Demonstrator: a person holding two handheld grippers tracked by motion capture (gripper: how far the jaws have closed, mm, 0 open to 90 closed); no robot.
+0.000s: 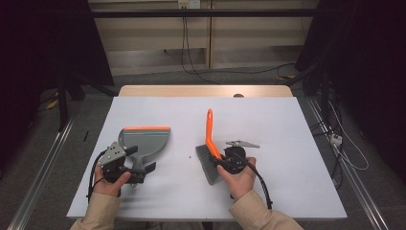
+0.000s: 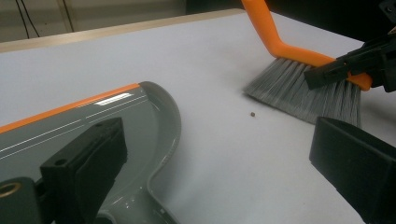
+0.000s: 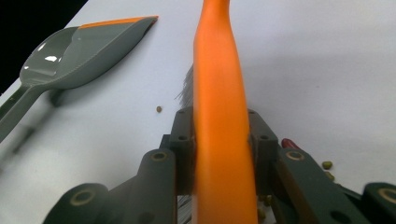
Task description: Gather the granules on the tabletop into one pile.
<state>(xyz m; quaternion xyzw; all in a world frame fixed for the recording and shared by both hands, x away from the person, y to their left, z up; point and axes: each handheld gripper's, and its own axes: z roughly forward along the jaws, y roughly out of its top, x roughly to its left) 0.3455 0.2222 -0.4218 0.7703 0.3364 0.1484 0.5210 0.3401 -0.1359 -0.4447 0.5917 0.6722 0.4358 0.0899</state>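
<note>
A grey dustpan (image 1: 145, 139) with an orange front lip lies on the table's left half, its handle pointing toward me. My left gripper (image 1: 141, 160) stands open, jaws wide apart on either side of that handle. In the left gripper view the dustpan (image 2: 107, 121) lies under the left jaw. The brush (image 1: 209, 128), with orange handle and grey bristles (image 1: 207, 164), lies at the middle. My right gripper (image 1: 221, 161) is shut on the brush. In the right gripper view the jaws of the right gripper (image 3: 219, 128) press both sides of the orange handle (image 3: 218, 84).
A small dark crumb (image 2: 252, 114) lies on the white table (image 1: 287, 124) between dustpan and bristles. Several small beans (image 3: 327, 164) lie right of the brush. The table's far edge is a wooden strip; cables and metal rails run over the floor around it.
</note>
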